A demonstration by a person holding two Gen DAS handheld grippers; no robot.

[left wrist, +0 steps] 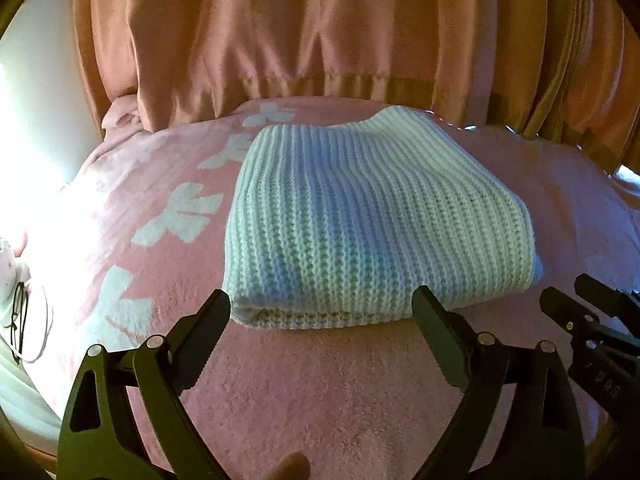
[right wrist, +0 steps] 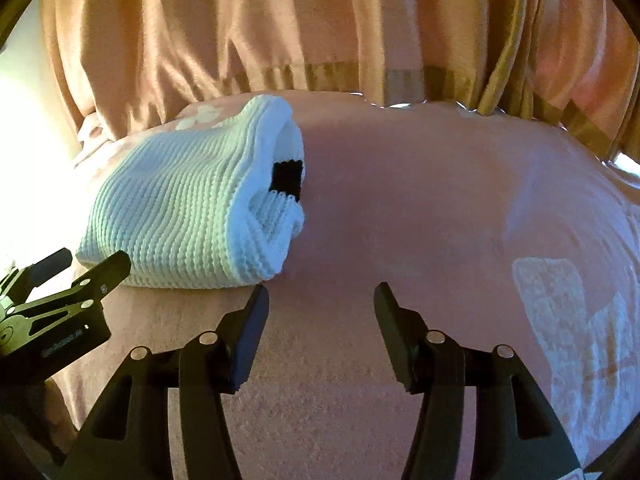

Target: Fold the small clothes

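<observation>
A white ribbed knit garment [left wrist: 360,220] lies folded into a thick rectangle on the pink blanket [left wrist: 320,392]. In the right wrist view the garment [right wrist: 176,216] shows its layered right end with a small black patch [right wrist: 285,178]. My left gripper [left wrist: 322,304] is open and empty, its fingertips at the garment's near edge, one at each side. My right gripper [right wrist: 320,294] is open and empty, just right of the garment's near right corner. The right gripper also shows in the left wrist view [left wrist: 576,296], and the left gripper in the right wrist view [right wrist: 92,262].
The pink blanket has white bow patterns [left wrist: 180,212] on the left and a large one on the right [right wrist: 576,328]. Orange curtains [left wrist: 320,40] hang behind the far edge. Eyeglasses and a white cord [left wrist: 24,320] lie at the left edge.
</observation>
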